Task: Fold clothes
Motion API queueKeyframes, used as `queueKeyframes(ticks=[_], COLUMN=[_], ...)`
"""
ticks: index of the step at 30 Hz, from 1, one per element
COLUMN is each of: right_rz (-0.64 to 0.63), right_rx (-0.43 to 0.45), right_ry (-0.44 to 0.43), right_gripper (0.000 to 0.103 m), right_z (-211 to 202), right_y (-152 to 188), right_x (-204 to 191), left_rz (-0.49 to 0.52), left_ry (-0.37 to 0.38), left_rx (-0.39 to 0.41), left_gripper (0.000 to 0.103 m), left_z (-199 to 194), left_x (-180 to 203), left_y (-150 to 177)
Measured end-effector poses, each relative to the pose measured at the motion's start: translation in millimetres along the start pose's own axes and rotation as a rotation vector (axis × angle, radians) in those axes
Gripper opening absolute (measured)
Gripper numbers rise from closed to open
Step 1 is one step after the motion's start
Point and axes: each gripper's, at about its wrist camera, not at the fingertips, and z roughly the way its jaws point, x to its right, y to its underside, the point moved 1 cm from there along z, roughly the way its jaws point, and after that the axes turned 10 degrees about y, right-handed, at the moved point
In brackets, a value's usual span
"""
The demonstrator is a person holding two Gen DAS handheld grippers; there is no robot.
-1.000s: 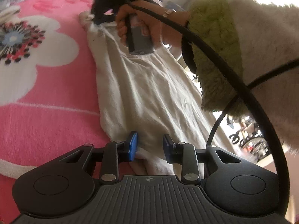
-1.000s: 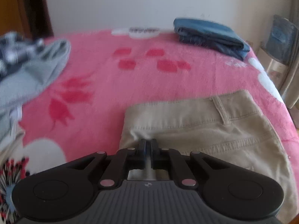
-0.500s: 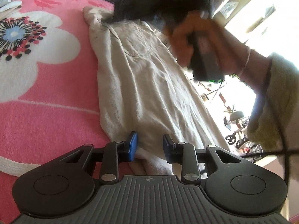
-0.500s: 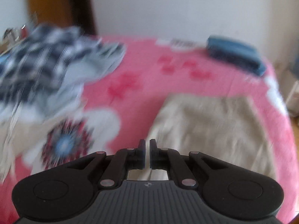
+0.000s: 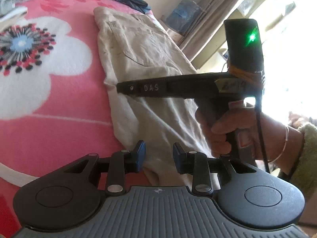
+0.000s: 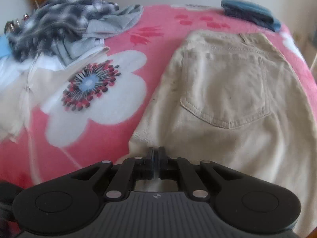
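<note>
Beige trousers point(image 5: 142, 45) lie flat on a pink flowered blanket point(image 5: 49, 123), back pocket up and waistband at the far end. My left gripper point(image 5: 158, 156) is open, its blue pads either side of the rumpled leg end. A hand point(image 5: 221, 130) holds my right gripper point(image 5: 118, 88) side-on over the middle of the trousers, its tip at their left edge. In the right wrist view the right gripper point(image 6: 156, 155) is shut with nothing seen between its fingers, just above the trousers' point(image 6: 227, 83) left edge below the pocket.
A heap of plaid and grey clothes point(image 6: 65, 19) lies at the blanket's point(image 6: 95, 140) far left, with a white garment point(image 6: 19, 73) beside it. A folded blue garment point(image 6: 249, 13) rests beyond the waistband. The bed's edge runs along the trousers' right side, by curtains point(image 5: 214, 13).
The right gripper has drawn back from the waistband corner to the middle of the trousers' left edge, staying shut. The left gripper has kept its place, open at the leg end.
</note>
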Motion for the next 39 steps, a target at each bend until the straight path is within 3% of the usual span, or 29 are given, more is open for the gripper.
queueKeyframes(ticks=[3,4,6,10,13,16,17,20,21,23,27,30,33,37,39], right_rz=[0.201,0.218,0.193,0.147,0.295,0.261,0.247,0.278,0.295,0.392,0.427,0.531,0.643,0.535,0.527], right_rx=[0.042,0.082,0.111,-0.070,-0.020,0.067,0.069,-0.045,-0.006,-0.012,0.086,-0.021,0.024,0.120,0.069], right_ry=[-0.034,-0.061,-0.026,0.056,0.071,0.076,0.093,0.089,0.091,0.065,0.100,0.137,0.095,0.229,0.272], right_gripper=[0.003,0.003,0.003,0.002,0.003,0.003,0.003,0.002,0.002,0.003,0.003,0.000,0.002,0.003,0.004], right_z=[-37.4,-58.7,-92.0,-56.2,-75.5,-124.3,-131.1,-105.2,-104.1,-119.7,-192.7,-188.2,-201.3,-260.2,-265.7], right_y=[2.9,9.3,29.1,74.0,79.8,95.0,103.7,134.9,144.4,145.6,185.3,240.8,261.3,268.5,292.3], right_x=[13.1,15.6,13.5,1.4,3.1,-11.0,-15.4,-20.3,-20.7,-13.2,-4.9,11.9,22.7,3.4,-3.7], left_rz=[0.059,0.060,0.045,0.085,0.157,0.174,0.169,0.212,0.235,0.273,0.312,0.368,0.428,0.471,0.490], left_ry=[-0.005,-0.009,-0.015,-0.049,-0.049,-0.054,-0.055,-0.079,-0.088,-0.090,-0.061,-0.047,-0.035,-0.001,0.016], left_rx=[0.005,0.010,0.002,-0.026,-0.013,-0.018,-0.030,-0.069,-0.081,-0.092,-0.146,-0.210,-0.271,-0.314,-0.334], left_gripper=[0.033,0.034,0.034,0.034,0.034,0.034,0.034,0.034,0.034,0.034,0.035,0.036,0.036,0.044,0.046], left_z=[-15.7,-19.7,-24.5,-26.6,-33.6,-39.4,-37.0,-32.5,-32.2,-36.5,-41.9,-32.6,-22.8,-26.7,-26.6], left_x=[5.6,7.1,5.9,22.5,37.0,46.2,46.5,55.7,60.5,70.0,84.4,98.9,113.7,128.7,136.7], left_y=[4.4,6.1,10.4,16.7,17.2,20.2,19.5,24.4,27.4,35.0,48.7,61.7,75.0,89.6,98.0])
